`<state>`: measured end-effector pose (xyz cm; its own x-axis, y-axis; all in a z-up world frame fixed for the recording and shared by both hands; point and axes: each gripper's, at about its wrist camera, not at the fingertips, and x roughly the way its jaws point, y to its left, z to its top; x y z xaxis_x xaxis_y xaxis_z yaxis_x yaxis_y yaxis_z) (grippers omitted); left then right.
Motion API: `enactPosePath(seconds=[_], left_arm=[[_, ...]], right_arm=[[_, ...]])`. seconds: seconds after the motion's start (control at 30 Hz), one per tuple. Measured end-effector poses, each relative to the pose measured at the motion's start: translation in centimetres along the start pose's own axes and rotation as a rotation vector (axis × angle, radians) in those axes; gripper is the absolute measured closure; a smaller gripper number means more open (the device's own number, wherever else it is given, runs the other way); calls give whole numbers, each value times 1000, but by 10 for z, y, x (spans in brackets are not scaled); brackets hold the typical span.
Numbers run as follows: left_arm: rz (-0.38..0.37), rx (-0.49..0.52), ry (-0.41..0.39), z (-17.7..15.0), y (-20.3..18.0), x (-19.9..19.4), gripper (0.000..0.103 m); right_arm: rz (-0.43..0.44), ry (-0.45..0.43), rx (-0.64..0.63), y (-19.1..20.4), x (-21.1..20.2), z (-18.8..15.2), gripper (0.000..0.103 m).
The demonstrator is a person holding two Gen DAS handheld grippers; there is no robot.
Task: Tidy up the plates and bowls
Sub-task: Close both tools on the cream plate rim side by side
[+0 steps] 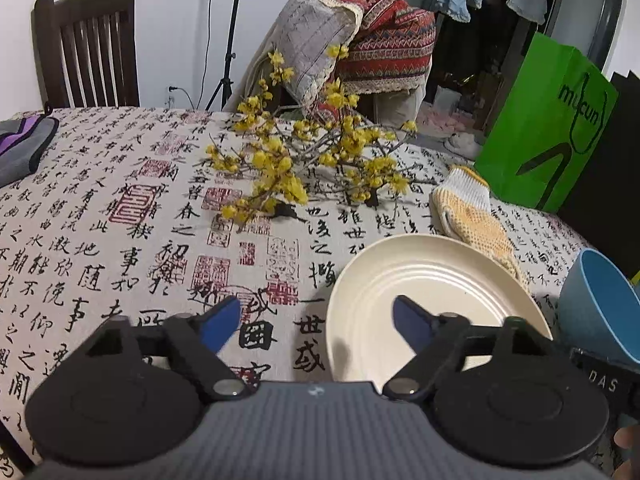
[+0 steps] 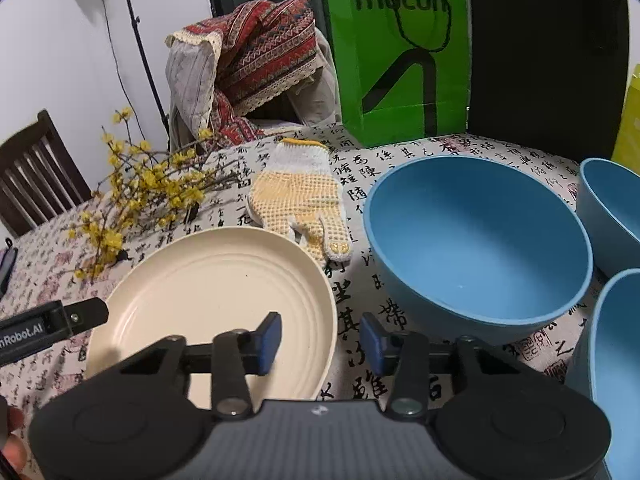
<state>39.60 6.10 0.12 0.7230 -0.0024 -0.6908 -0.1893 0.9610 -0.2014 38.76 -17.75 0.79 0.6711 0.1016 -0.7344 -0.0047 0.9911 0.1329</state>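
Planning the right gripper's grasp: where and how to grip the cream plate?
Pinch the cream plate at its rim, on the near right edge by the right gripper. It lies flat, upright and empty, so only the raised rim offers a bite: one finger over, one under. The far edge touches the glove, so probably avoid it.

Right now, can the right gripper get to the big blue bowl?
Probably yes. The right gripper has open jaws with nothing between them, and the big blue bowl sits just ahead to its right with only bare tablecloth between.
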Motion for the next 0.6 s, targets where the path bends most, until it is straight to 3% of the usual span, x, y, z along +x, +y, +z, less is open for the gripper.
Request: enactPosePath(seconds=[0.23, 0.3, 0.43, 0.6], left_arm=[[-49, -51, 50, -2, 9, 12, 48], [-47, -67, 63, -3, 11, 14, 51], [-60, -75, 76, -4, 12, 16, 67], [-47, -45, 74, -5, 7, 18, 73]], right_arm=[[-27, 29, -20, -1, 15, 8, 83], [-23, 35, -22, -2, 19, 9, 84], [-21, 39, -53, 1, 24, 12, 89], [-6, 46, -70, 3, 27, 14, 92]])
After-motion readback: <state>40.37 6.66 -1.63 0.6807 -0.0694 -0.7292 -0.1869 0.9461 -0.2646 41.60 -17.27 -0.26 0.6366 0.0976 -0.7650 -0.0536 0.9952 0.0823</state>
